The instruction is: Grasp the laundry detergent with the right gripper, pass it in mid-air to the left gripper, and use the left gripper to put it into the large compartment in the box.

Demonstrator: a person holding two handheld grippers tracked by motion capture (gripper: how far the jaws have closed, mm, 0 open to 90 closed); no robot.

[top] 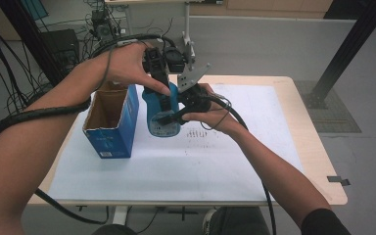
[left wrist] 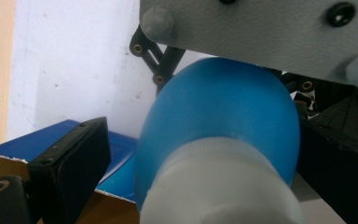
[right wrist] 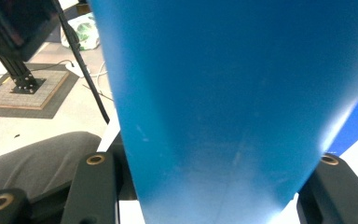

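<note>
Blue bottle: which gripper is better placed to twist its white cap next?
Probably left. The left gripper sits above the blue bottle, its jaws flanking the white cap, while the right gripper clamps the body.

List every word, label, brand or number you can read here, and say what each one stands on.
None can be read for certain.
Blue box: pale print on its front, too small and blurred.
Blue bottle: a white label patch low on its body, unreadable.
White sheet: small dark marks, too fine to read.
</note>
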